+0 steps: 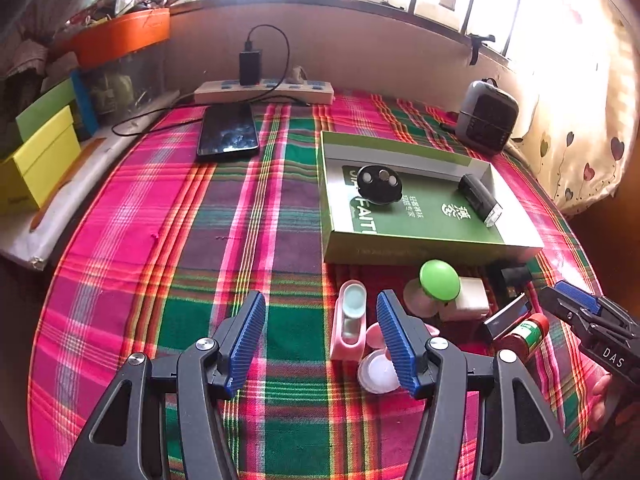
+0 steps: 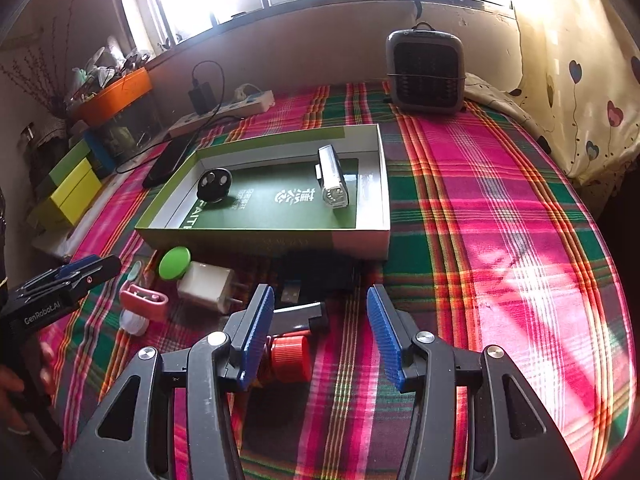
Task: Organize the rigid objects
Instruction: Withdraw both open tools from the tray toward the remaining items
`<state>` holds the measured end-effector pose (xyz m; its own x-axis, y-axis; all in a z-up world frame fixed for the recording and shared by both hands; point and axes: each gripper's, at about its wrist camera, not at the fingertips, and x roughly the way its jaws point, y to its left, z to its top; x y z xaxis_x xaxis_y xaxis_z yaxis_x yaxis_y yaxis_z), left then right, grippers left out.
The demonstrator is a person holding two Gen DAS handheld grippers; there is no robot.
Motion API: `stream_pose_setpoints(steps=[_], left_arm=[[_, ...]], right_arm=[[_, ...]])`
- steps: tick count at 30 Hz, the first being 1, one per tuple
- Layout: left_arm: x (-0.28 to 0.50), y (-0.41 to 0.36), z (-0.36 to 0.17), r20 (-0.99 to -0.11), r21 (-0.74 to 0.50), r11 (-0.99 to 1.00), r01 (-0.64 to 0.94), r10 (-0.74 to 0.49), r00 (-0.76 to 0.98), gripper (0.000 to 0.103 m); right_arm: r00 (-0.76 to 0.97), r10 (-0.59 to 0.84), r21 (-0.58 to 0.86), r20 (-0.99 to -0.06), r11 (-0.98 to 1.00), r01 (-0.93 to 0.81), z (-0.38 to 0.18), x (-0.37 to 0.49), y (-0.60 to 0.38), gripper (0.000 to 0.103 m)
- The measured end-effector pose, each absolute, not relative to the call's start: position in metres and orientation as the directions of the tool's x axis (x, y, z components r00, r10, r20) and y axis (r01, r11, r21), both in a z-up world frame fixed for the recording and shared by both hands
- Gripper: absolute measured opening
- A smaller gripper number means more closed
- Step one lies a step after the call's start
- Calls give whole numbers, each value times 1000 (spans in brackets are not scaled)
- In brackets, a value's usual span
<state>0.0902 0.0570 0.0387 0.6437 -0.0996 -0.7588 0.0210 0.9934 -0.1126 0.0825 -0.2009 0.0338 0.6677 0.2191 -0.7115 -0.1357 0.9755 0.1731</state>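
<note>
A: Above a plaid-covered surface [image 1: 240, 220], the left gripper [image 1: 321, 344] hangs spread wide, holding nothing, by a pink holder [image 1: 349, 328].

B: And the right gripper [image 2: 320, 336]?

A: Equally wide and unladen (a red-capped bottle [image 2: 291, 358] lies beside its left finger). Behind the loose clutter, a green box [image 2: 362, 236] contains a round black gadget [image 2: 214, 185] and a silver bike light [image 2: 332, 180], well apart.

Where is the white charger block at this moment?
In the right wrist view the white charger block lies on the cloth left of centre, before the green box, right of the green knob.
</note>
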Motion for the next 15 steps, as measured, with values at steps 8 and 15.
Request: stream_pose_setpoints(steps=[8,15], left_arm=[[76,67,31,-767,-124,992,9,-102,634,58],[69,66,25,-771,-142,990,25,-127,624,58]], right_arm=[[666,209,194,-716,976,-99,25,70,-199,64],[662,217,240,-718,969,-57,22,62,-199,64]])
